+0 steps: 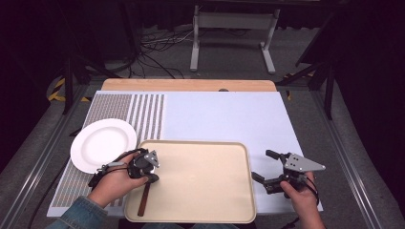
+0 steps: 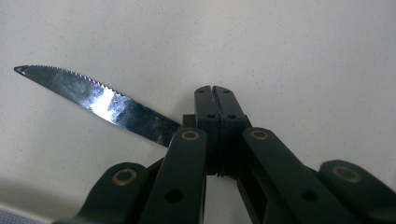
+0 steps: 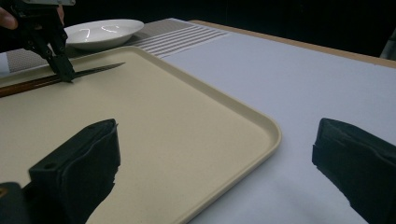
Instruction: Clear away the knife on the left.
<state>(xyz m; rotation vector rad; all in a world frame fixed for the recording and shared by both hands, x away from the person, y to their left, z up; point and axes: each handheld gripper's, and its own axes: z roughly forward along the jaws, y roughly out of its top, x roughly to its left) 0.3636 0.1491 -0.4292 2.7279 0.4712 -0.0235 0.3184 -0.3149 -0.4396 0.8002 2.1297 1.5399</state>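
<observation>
While the left gripper (image 1: 152, 177) is clamping shut on the knife (image 1: 143, 202) at the tray's (image 1: 205, 210) near-left, blade could be pivoting & slipping loose; right gripper (image 1: 263, 166) is idling open over tabletop (image 1: 224, 114).

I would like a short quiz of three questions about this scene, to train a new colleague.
1. True or false: the left gripper has its jaws closed on the knife.
2. Where does the knife lie? A) on the white plate B) on the beige tray C) on the striped mat
3. How do the jaws of the right gripper stand?

Key
1. True
2. B
3. Wide open, with nothing between them, beside the tray's right edge.
</observation>
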